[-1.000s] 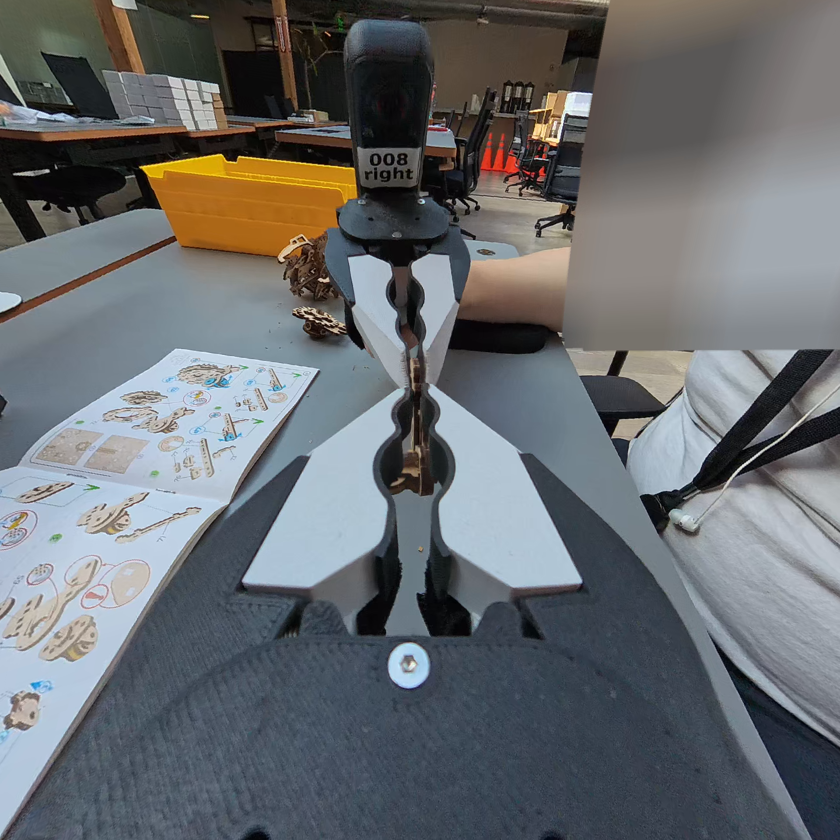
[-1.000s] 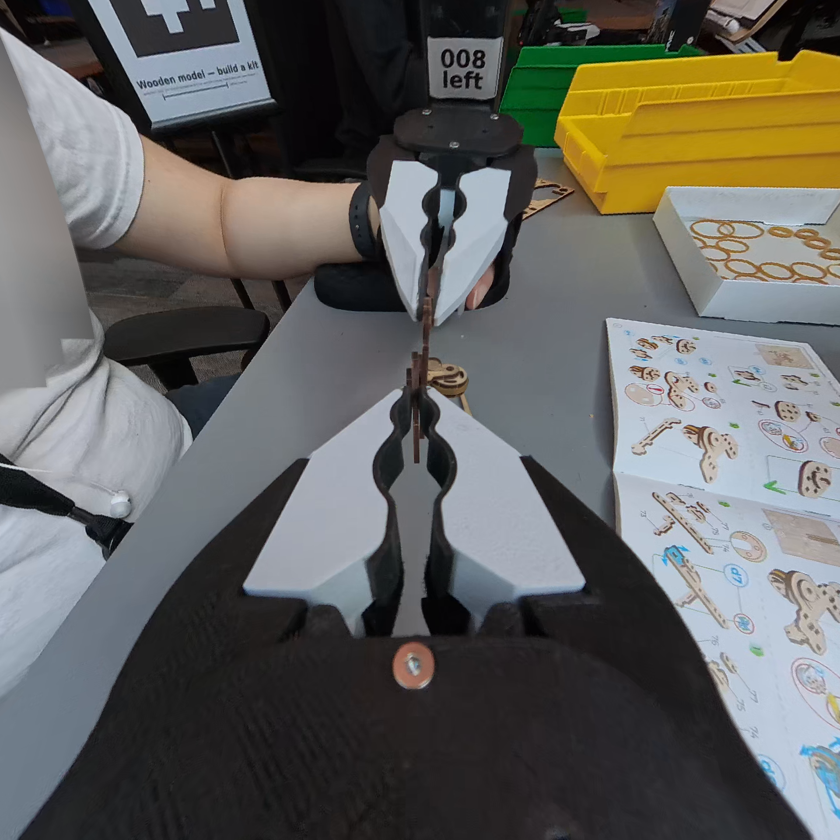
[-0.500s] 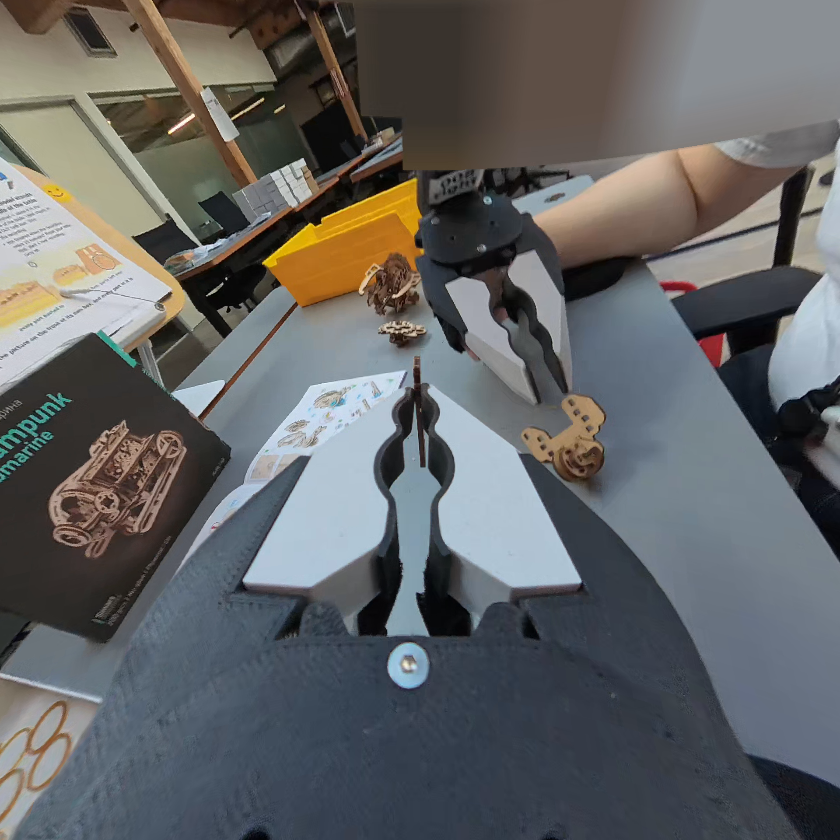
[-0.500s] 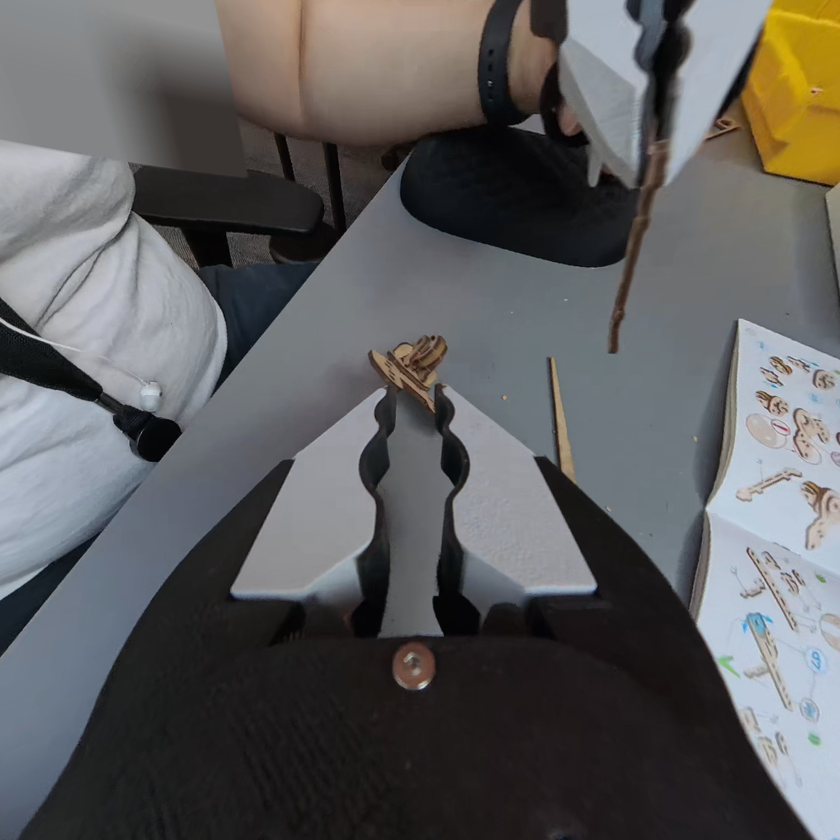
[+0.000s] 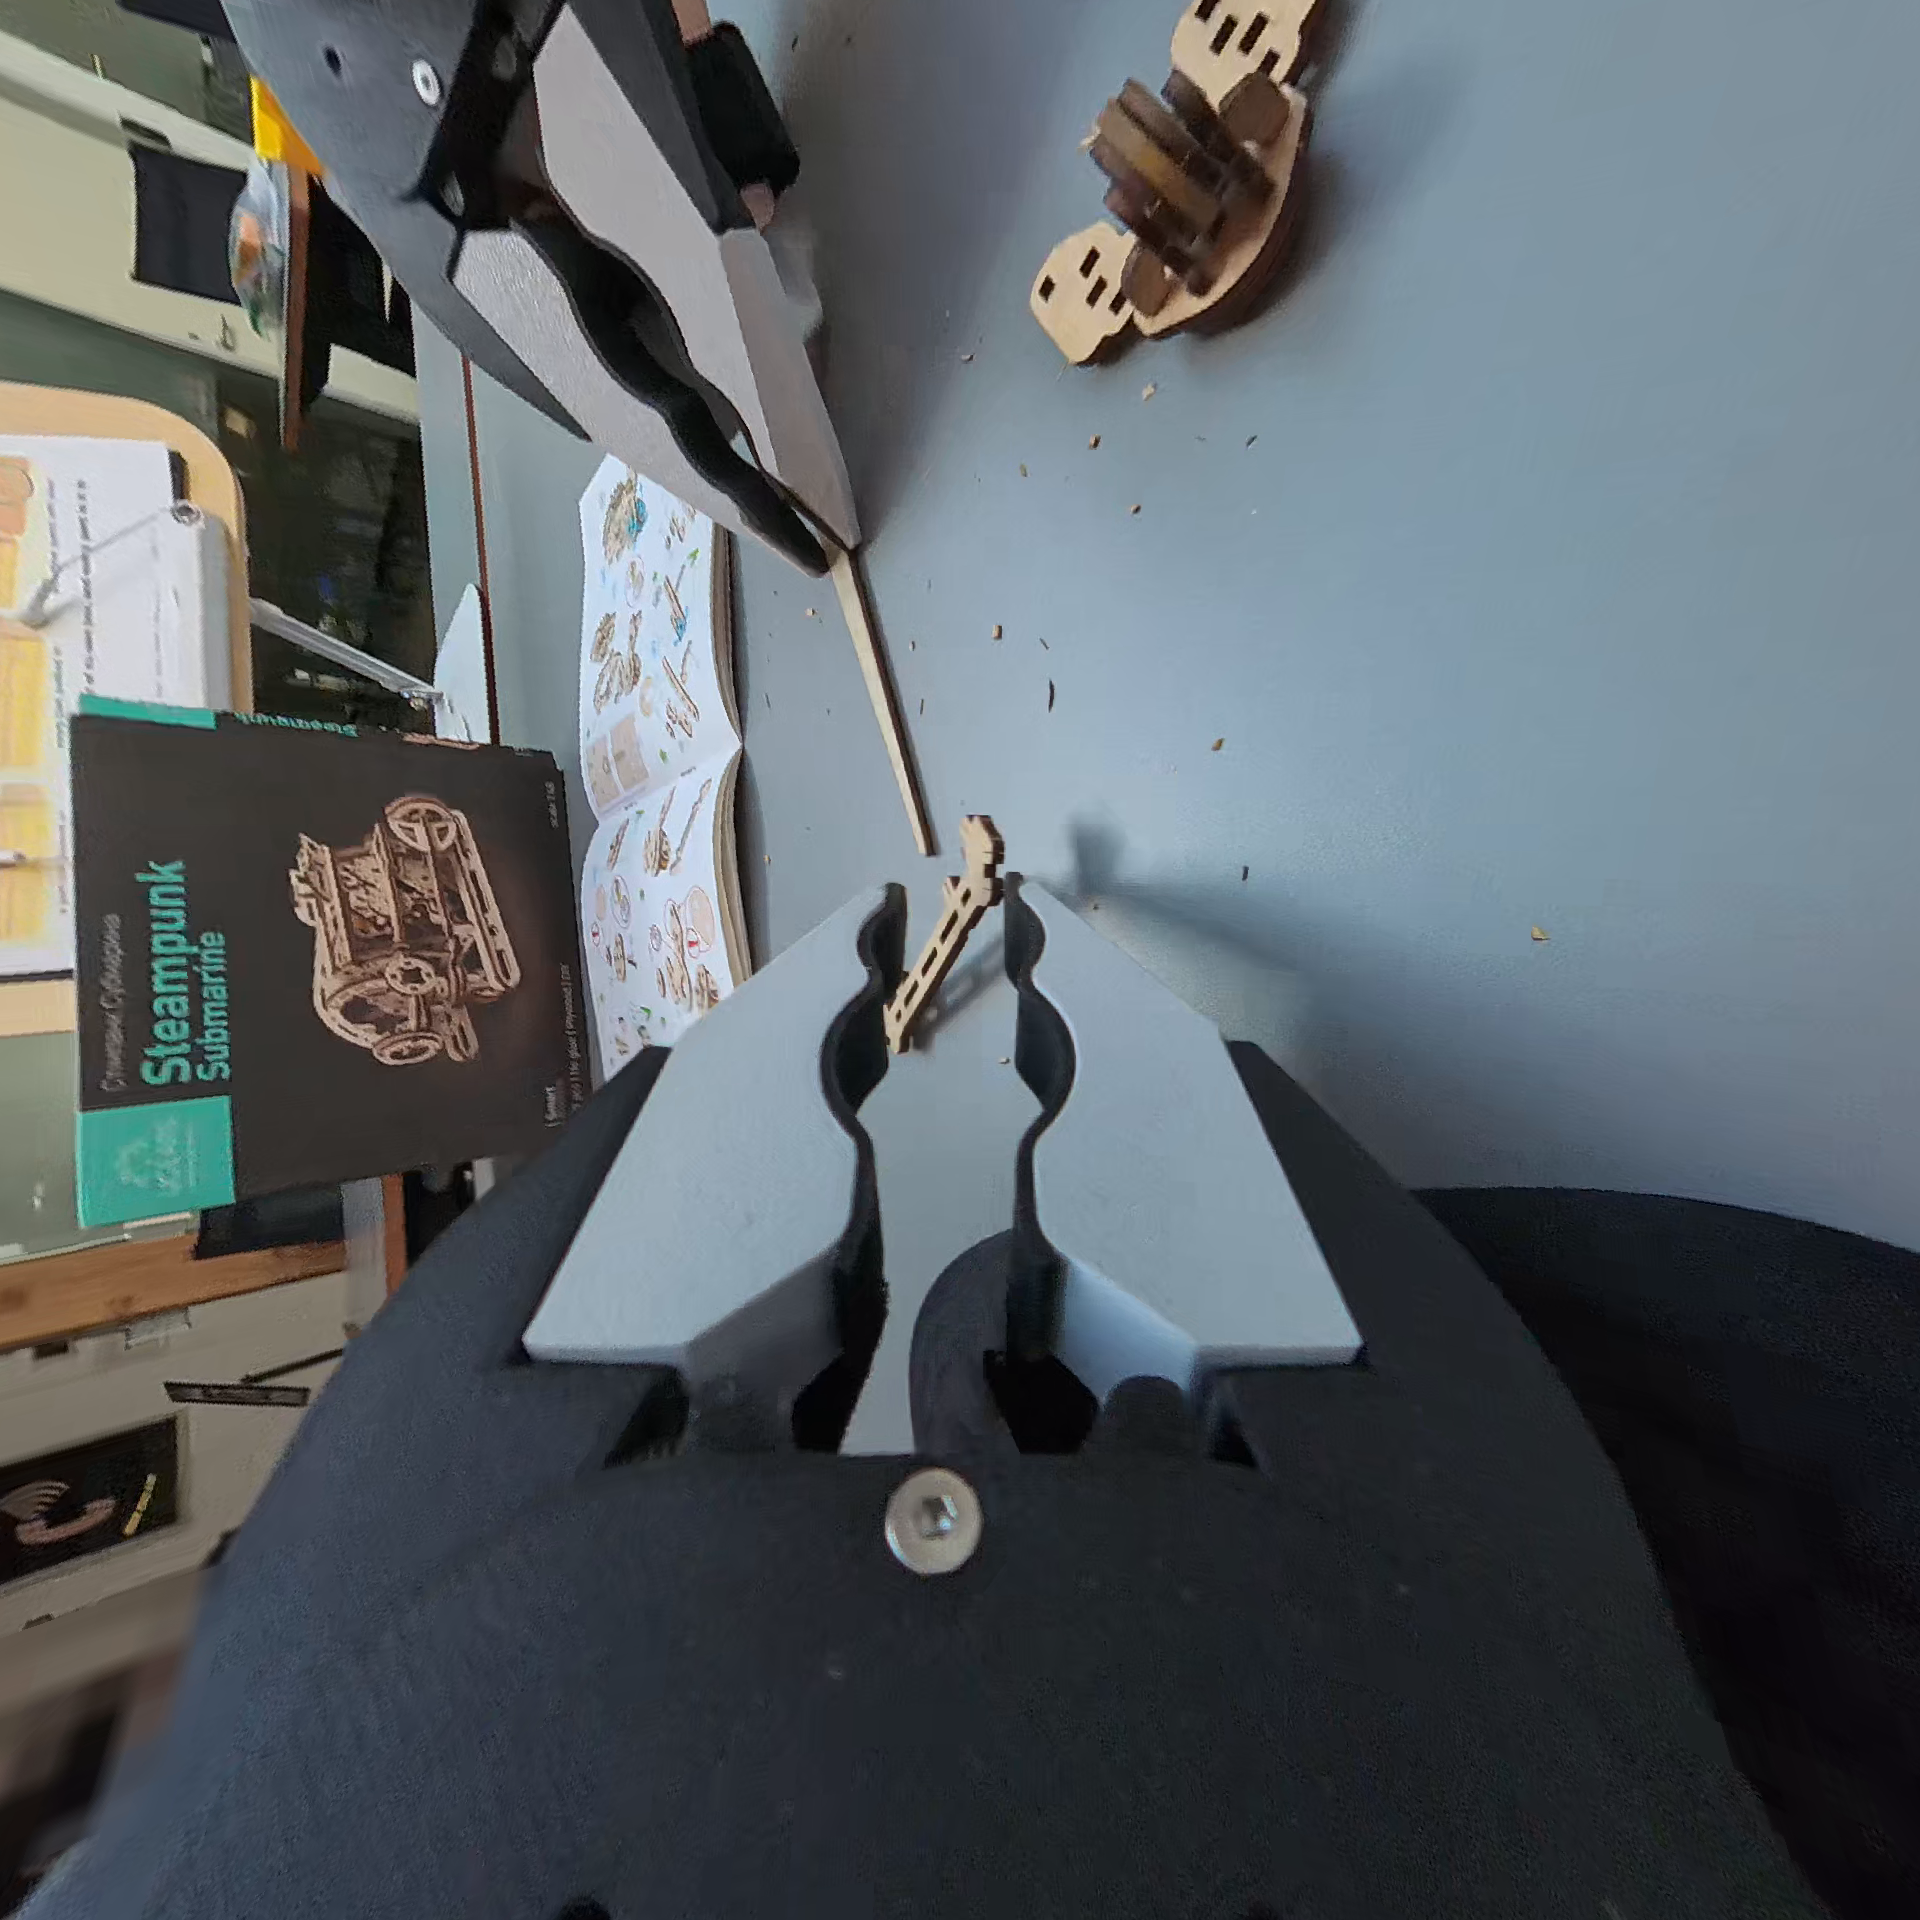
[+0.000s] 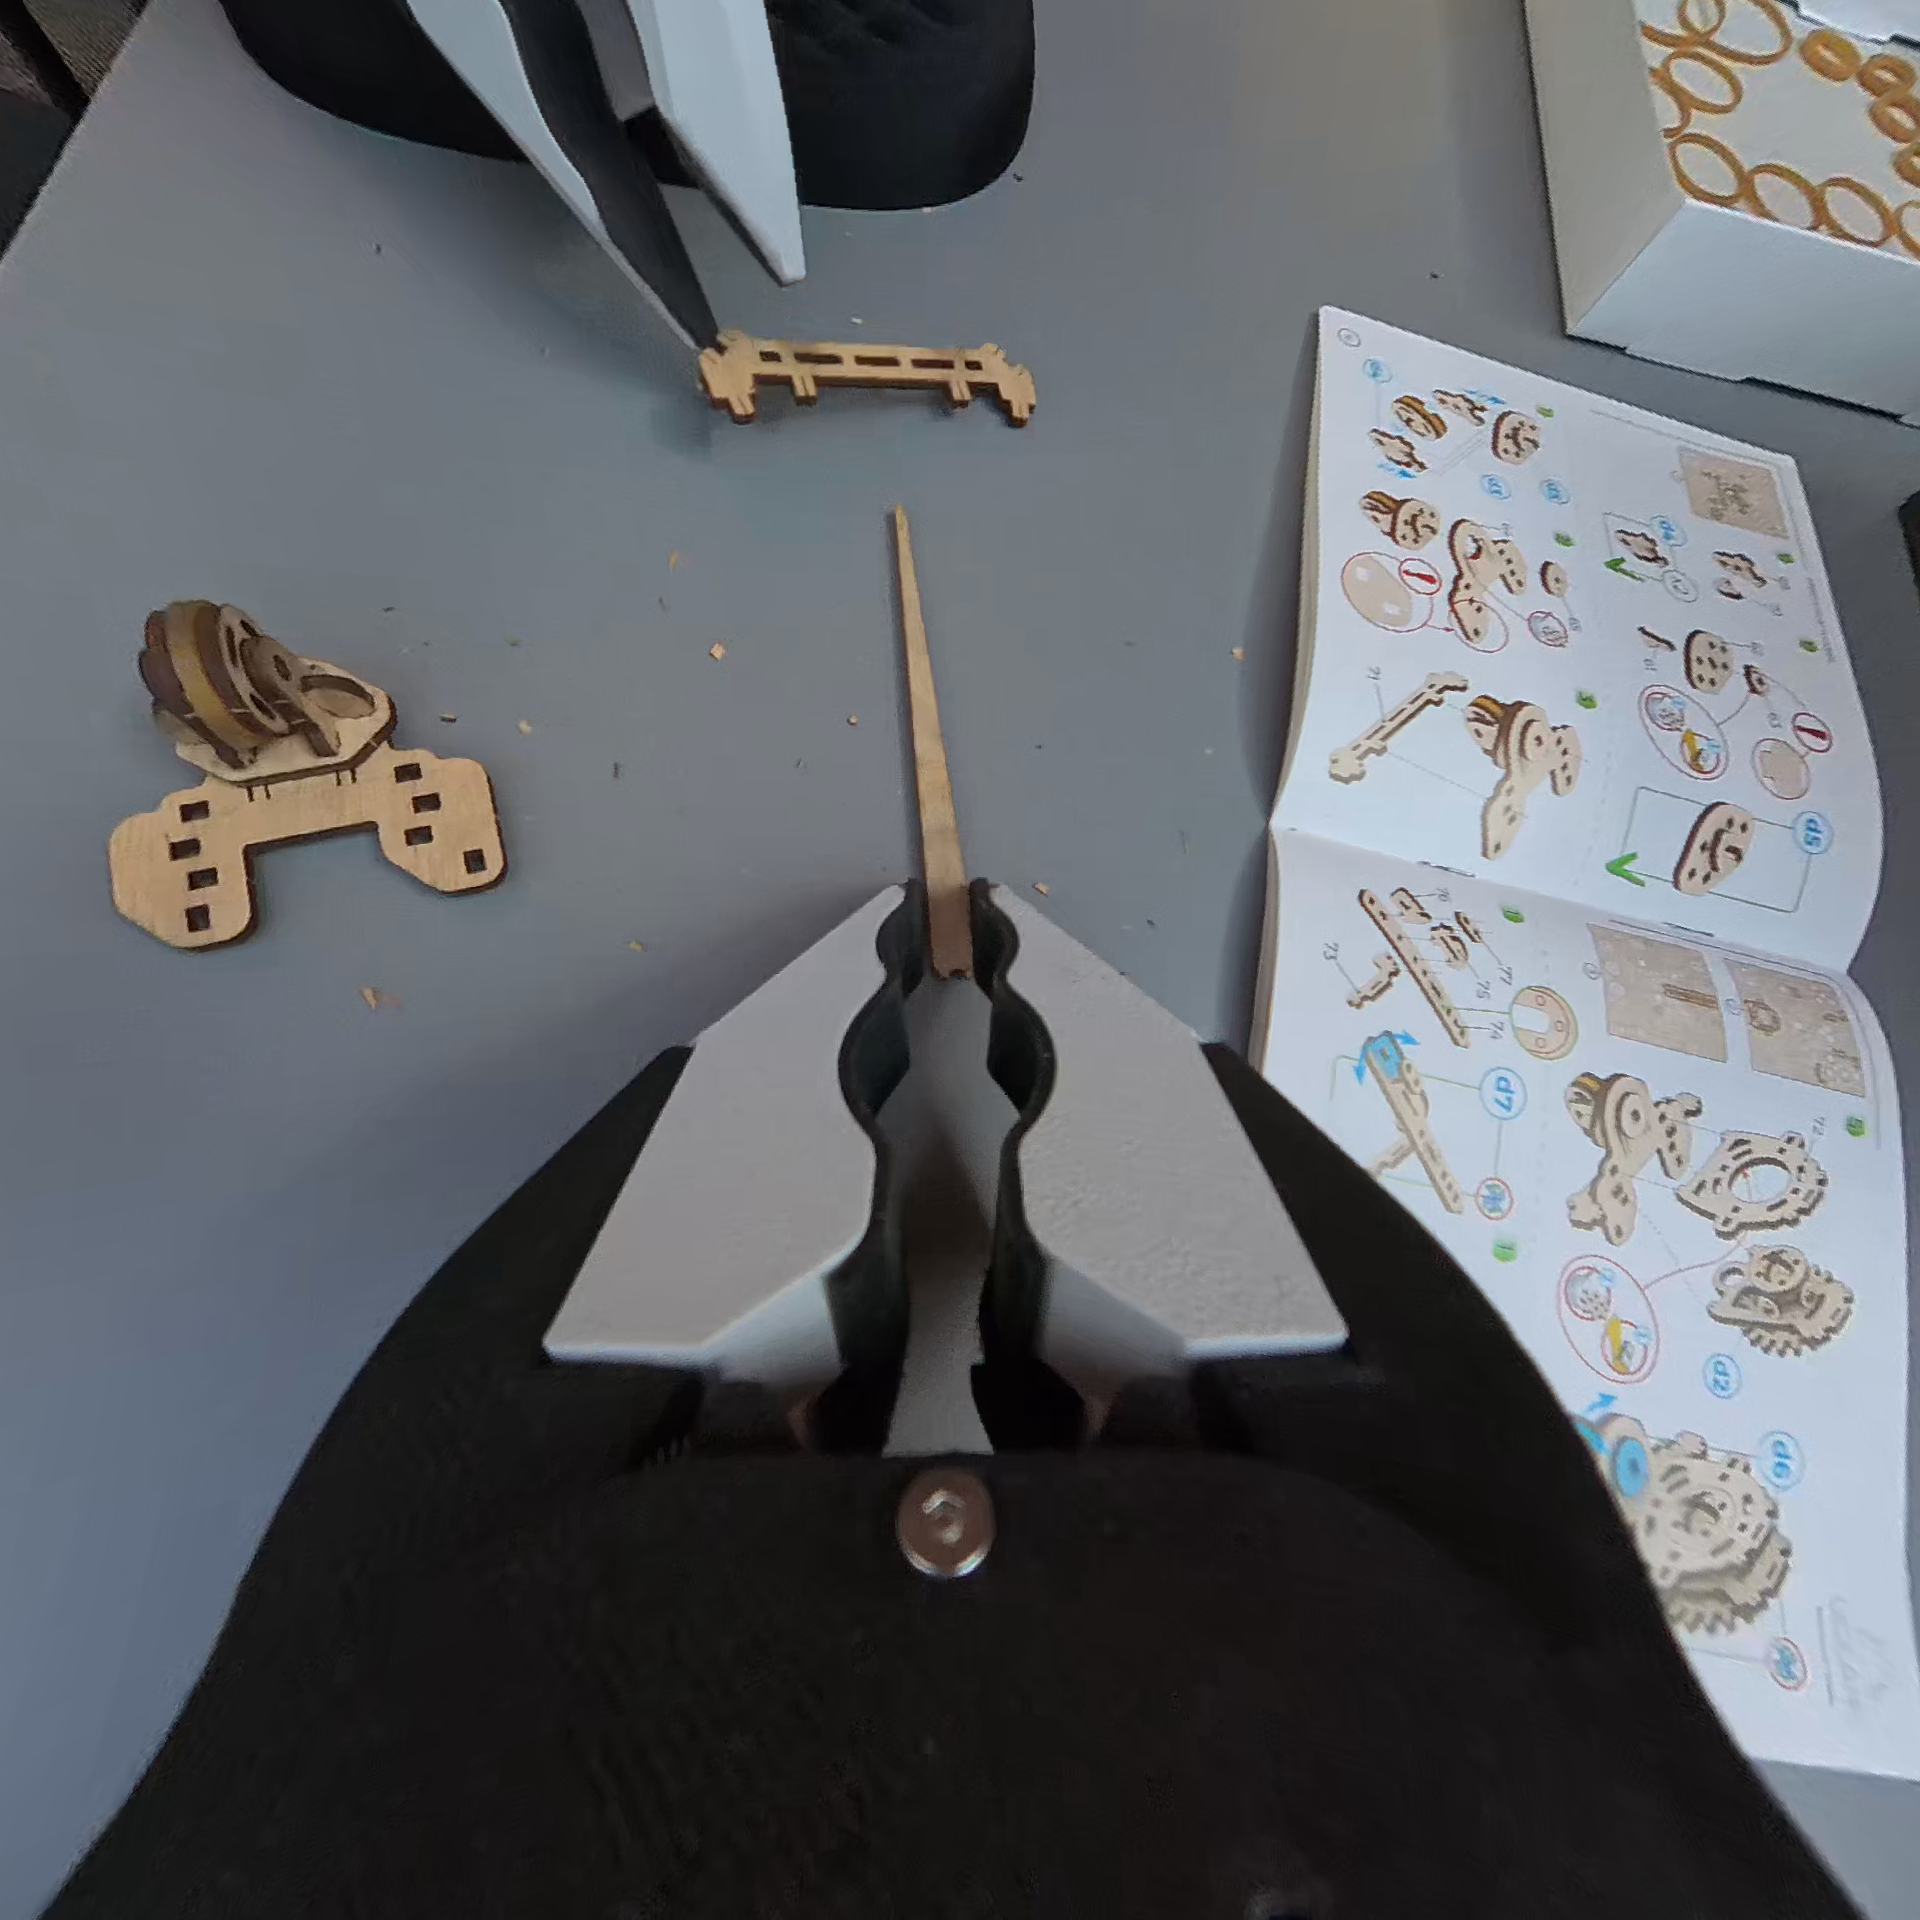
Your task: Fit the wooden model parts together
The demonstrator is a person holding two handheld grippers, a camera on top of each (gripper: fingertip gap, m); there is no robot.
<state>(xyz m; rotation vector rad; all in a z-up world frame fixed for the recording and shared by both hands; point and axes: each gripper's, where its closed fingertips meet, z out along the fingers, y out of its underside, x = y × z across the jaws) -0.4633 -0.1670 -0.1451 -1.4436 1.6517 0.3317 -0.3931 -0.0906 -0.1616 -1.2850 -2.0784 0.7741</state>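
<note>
Half a second on, the slotted strip (image 5: 940, 935) that the left gripper (image 5: 951, 894) carried in the air is down on the grey table (image 5: 1455, 727), and the right gripper (image 5: 831, 540) has gone from the half-built piece (image 5: 1174, 208) to a thin stick (image 5: 883, 696).

Left wrist view: the left gripper stands moderately open. The strip lies loose between its fingertips and neither pad clearly presses on it. Ahead, the right gripper's fingers come together in a point at the far end of the stick. The half-built piece sits well apart at upper right, among wood crumbs. A black kit box (image 5: 312, 956) and an open booklet (image 5: 655, 790) lie to the left.

Right wrist view: the right gripper (image 6: 940, 894) is narrowed about the broad end of the stick (image 6: 925, 727), its dark pads against both edges, so it appears to grip it while the stick lies along the table (image 6: 520, 468). The stick's tip points at the strip (image 6: 862, 379), which lies flat and crosswise. One fingertip of the left gripper (image 6: 748, 301) touches the strip's left end. The half-built piece (image 6: 301, 790) rests to the left, the booklet (image 6: 1558, 935) to the right.

The fitting looks paused between joins, with the parts set down apart. The next move likely calls for lifting the stick level without letting it pivot. After that the strip needs a fresh grip by its edges.
</note>
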